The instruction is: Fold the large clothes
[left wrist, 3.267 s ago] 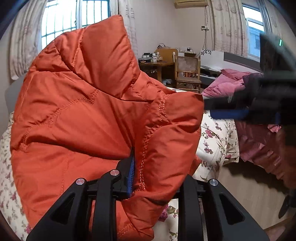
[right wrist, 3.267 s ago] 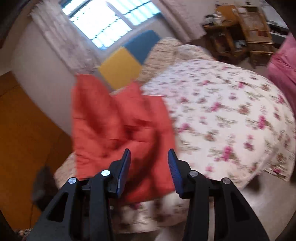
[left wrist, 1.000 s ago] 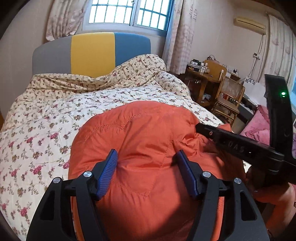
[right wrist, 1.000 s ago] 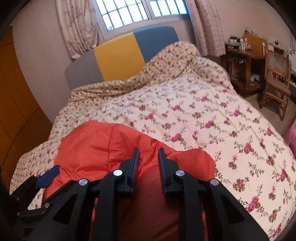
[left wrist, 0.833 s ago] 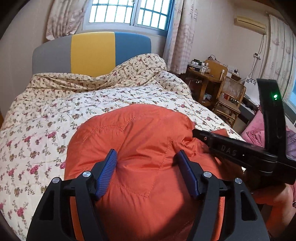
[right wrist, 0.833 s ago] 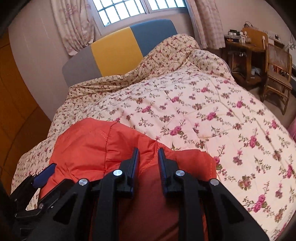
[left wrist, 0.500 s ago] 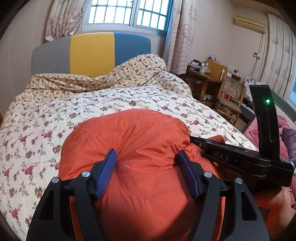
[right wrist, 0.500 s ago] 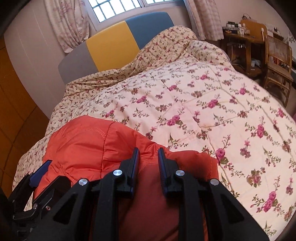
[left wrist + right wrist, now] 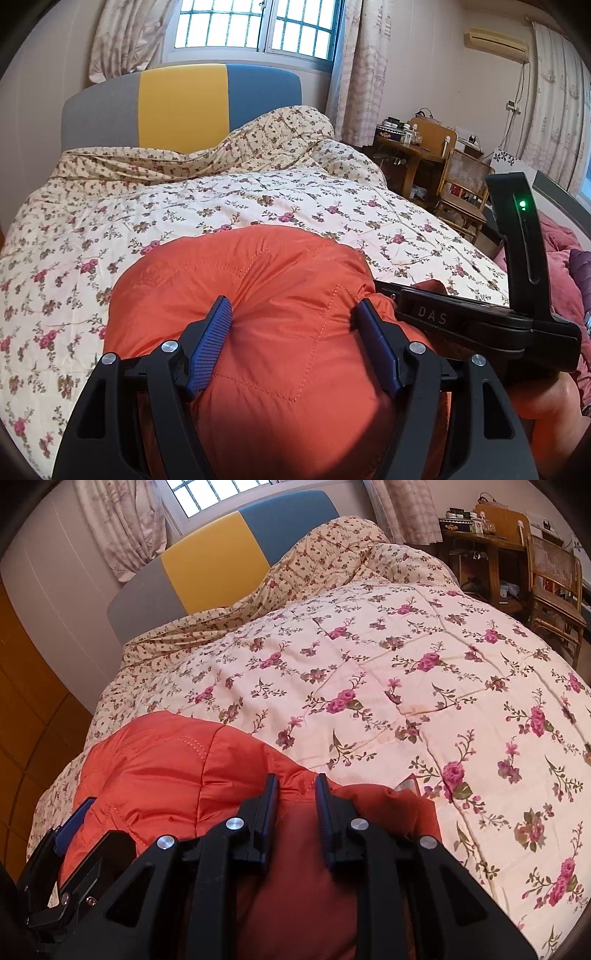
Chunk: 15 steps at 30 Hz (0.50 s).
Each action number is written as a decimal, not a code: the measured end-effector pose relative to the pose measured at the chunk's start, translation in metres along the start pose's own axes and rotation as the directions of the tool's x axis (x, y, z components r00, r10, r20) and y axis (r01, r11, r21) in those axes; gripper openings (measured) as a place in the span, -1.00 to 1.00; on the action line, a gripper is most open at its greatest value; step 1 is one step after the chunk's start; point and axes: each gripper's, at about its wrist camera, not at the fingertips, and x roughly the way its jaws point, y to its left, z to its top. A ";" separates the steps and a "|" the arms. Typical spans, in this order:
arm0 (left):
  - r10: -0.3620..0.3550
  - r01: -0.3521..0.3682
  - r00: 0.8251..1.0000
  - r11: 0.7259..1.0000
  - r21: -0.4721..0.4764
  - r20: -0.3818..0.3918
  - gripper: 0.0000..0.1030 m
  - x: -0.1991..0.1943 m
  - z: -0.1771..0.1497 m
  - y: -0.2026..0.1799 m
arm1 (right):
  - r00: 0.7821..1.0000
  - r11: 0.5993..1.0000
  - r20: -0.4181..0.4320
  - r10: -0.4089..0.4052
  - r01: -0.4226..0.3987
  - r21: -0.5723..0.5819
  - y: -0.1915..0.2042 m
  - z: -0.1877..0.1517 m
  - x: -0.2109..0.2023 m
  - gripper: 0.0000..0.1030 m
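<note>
Bunching on the bed (image 9: 110, 221), a puffy, slippery orange jacket (image 9: 280, 295); left gripper (image 9: 295, 328) fingers spread around it, right gripper (image 9: 295, 794) pinching a seam, likely the surest hold.

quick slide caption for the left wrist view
Open left gripper straddles the bundled orange jacket on a floral quilt.

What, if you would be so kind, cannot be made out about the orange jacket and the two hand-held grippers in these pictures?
- Orange jacket: its near part is cut off by the bottom edge and hidden behind the gripper bodies in both wrist views, so its fold state is unclear.
- Right hand-held gripper: whether the narrow jaws pinch fabric cannot be told.
- Items on the wooden desk: too small in both views.
</note>
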 end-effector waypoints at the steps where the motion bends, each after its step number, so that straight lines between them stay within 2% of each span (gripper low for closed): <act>1: 0.000 0.000 1.000 1.000 -0.001 -0.001 0.34 0.000 0.000 0.000 | 1.000 1.000 -0.001 0.001 -0.001 0.004 -0.001 0.000 0.002 -0.63; 5: 0.017 -0.017 1.000 1.000 0.008 0.000 0.36 0.003 -0.001 -0.002 | 1.000 1.000 0.006 0.001 -0.001 0.007 -0.002 -0.001 0.003 -0.63; 7: 0.029 -0.029 1.000 0.999 0.017 0.002 0.37 0.002 0.000 -0.005 | 0.999 0.999 0.021 0.027 -0.027 0.018 -0.005 -0.001 -0.001 -0.62; 9: 0.028 -0.028 1.000 0.999 0.034 -0.003 0.51 -0.003 0.003 -0.009 | 0.997 0.998 0.046 0.059 -0.061 0.028 -0.007 -0.001 -0.010 -0.59; 11: 0.029 -0.028 0.999 0.998 0.049 -0.022 0.76 -0.012 0.007 -0.014 | 0.993 0.997 0.096 0.067 -0.071 0.034 -0.008 -0.003 -0.032 -0.57; 13: 0.039 -0.038 0.998 0.999 0.020 -0.042 0.80 -0.024 0.011 -0.014 | 0.988 0.998 0.148 0.053 -0.057 0.027 -0.005 -0.011 -0.057 -0.53; 15: 0.052 -0.055 0.998 0.997 -0.062 -0.037 0.80 -0.044 0.012 -0.010 | 0.983 0.998 0.176 0.056 -0.060 0.023 -0.002 -0.020 -0.074 -0.49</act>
